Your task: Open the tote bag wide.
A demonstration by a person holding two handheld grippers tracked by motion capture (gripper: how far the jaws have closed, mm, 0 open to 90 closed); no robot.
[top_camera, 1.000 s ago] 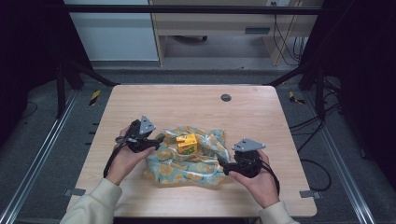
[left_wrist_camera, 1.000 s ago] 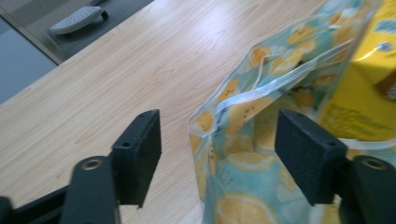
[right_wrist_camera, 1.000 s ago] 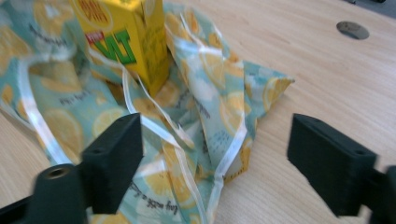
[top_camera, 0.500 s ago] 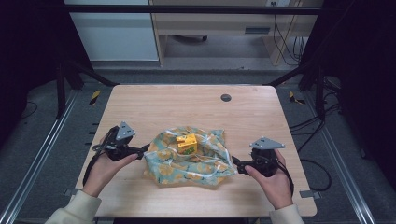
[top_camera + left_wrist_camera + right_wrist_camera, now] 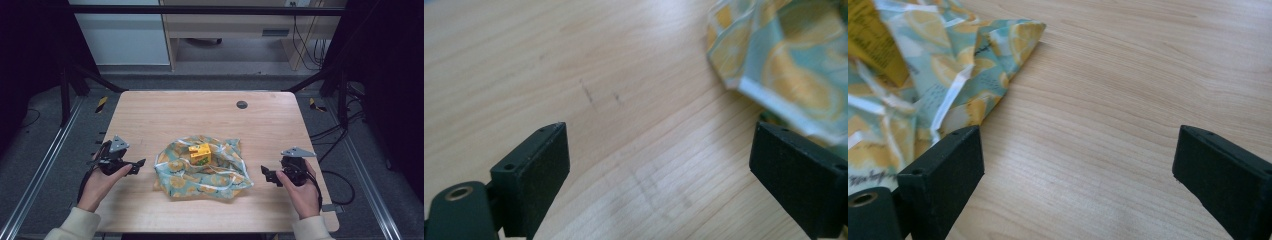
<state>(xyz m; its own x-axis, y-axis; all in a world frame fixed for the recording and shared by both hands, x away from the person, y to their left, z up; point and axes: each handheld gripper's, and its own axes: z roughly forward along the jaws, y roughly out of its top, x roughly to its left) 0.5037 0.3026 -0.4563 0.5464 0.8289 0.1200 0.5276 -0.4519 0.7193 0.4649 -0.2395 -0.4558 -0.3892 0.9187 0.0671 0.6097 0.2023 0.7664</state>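
Observation:
A crumpled cloth (image 5: 202, 170) printed with lemons on pale blue lies on the wooden table (image 5: 200, 112), a small yellow carton (image 5: 200, 153) resting on top of it. My left gripper (image 5: 138, 165) is at the table's left edge, a short way left of the cloth, its jaws having just been opening, with nothing between them. The left gripper view has bare wood under the open left gripper (image 5: 659, 165) and a cloth (image 5: 784, 60) corner at upper right. My right gripper (image 5: 266, 174) sits right of the cloth, open and empty. In the right gripper view, the cloth (image 5: 938, 75) reaches the right gripper's (image 5: 1078, 175) left jaw.
A small dark round disc (image 5: 242, 104) sits in the far right part of the tabletop. Black frame rails run along both sides of the table, and cables lie on the floor at the right.
Both hands have drawn apart from the cloth, the left one leftward and the right one rightward. Both now rest away from it with jaws wide, the cloth lying loose.

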